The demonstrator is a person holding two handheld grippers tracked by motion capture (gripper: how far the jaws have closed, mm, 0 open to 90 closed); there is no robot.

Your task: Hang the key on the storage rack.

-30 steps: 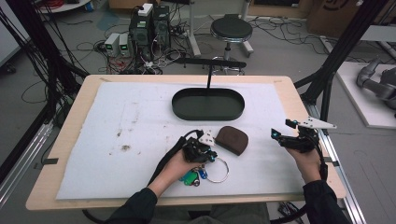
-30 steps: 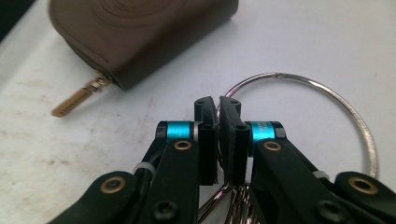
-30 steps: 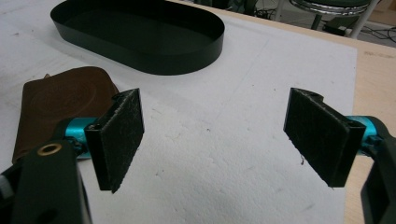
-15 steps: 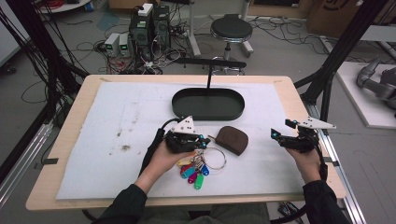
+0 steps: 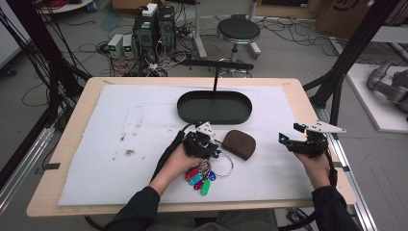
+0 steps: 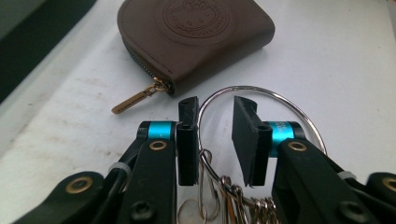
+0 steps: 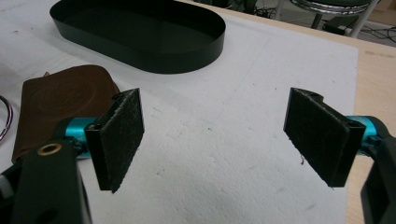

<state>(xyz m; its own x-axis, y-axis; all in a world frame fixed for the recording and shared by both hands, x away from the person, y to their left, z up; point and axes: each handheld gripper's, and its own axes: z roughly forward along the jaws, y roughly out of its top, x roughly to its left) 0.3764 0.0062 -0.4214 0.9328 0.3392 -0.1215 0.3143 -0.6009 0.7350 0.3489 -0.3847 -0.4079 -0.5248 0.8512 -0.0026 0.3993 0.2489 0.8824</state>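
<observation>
Wooden table under a white mat; black oval metal tray at the far middle. Brown zipped leather key pouch lies just right of the left gripper. Large silver key ring with coloured tags rests on the mat near the front edge. Left jaws have just been opening; the ring wire runs between them against the left pad, not pinched — released. Right gripper hovers wide open over bare mat, nothing between. Judgement: to regrip well, centre the wire between the pads, close squarely, then lift slowly so the dangling tags don't snag the pouch zipper.
</observation>
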